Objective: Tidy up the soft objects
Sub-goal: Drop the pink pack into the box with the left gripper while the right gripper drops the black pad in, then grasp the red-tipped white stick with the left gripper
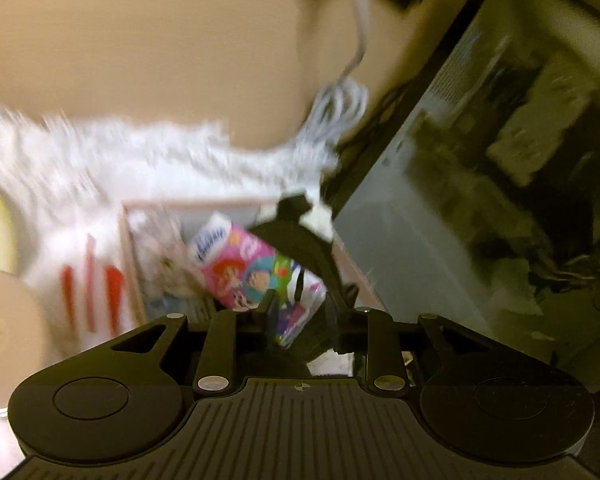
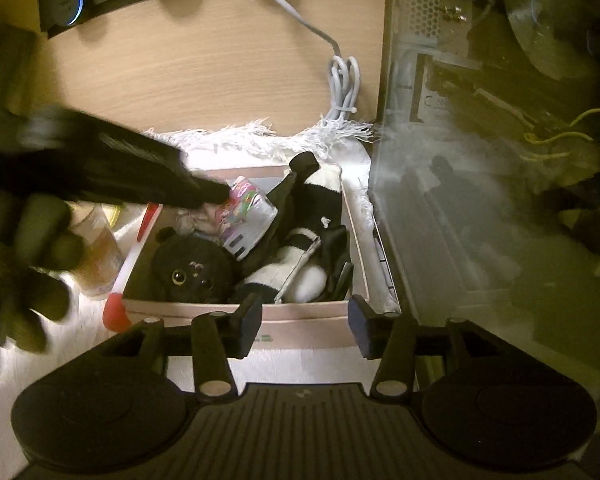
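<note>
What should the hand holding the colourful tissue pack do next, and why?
Probably lower it a little and let go: the left gripper pinches the tissue pack just over the box, above the black plush toy. The right gripper is open and empty.

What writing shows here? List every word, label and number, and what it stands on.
Nothing reads clearly.
On the pink cartoon pack: blue script on its white end, too blurred.
On the box: a small printed mark on the front wall, too small.
In the computer case: board markings, too small.
</note>
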The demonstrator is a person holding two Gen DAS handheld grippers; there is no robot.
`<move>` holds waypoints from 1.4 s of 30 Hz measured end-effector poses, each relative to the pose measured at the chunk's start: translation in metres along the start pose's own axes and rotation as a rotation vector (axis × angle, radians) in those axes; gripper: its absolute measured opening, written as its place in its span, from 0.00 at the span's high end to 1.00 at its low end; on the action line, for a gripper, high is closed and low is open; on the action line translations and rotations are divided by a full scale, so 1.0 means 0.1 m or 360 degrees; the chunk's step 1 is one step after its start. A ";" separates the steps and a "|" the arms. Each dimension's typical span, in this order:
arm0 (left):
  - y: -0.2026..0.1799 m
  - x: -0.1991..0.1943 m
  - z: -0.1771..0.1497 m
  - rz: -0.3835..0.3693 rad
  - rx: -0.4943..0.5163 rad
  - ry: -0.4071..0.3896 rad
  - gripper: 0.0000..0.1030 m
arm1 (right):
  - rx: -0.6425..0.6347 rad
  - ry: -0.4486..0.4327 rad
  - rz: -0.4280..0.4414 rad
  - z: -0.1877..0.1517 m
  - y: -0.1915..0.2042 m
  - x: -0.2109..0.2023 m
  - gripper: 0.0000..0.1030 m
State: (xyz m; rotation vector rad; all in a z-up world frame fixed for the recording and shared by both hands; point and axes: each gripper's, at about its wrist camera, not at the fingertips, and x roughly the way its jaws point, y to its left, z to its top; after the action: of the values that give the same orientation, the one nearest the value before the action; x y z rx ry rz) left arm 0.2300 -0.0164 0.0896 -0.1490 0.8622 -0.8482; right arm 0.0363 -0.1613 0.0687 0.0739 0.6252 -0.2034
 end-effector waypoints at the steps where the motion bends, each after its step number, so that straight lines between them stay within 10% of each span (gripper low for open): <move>1: -0.01 -0.14 -0.03 0.0008 0.0022 -0.0056 0.73 | -0.0022 -0.0004 -0.0001 -0.02 0.02 -0.02 0.54; 7: 0.22 -1.03 -0.43 0.0385 0.0103 -0.0375 0.72 | -0.0092 -0.0010 0.0013 -0.09 0.15 -0.06 0.52; 15: 1.30 -1.85 -1.02 0.0883 -0.0373 -0.0406 0.73 | -0.0228 -0.0025 0.0170 -0.05 0.65 0.00 0.52; 23: 1.39 -1.98 -1.31 0.0800 -0.0316 -0.0328 0.73 | -0.0222 0.0106 0.0518 0.52 1.22 0.21 0.46; 33: 0.81 -1.22 -1.27 0.0355 -0.0167 -0.0124 0.72 | -0.0371 -0.0040 0.0260 0.57 1.23 0.11 0.45; 42: 0.53 -0.39 -1.11 0.0535 -0.0075 -0.0062 0.56 | -0.0134 0.0040 0.0105 0.27 0.50 0.04 0.46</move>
State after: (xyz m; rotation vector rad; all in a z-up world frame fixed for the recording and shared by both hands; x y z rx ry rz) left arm 0.1684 0.0702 0.0169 -0.0587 0.8420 -0.5092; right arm 0.0657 -0.1164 0.0888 0.0156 0.6546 -0.1126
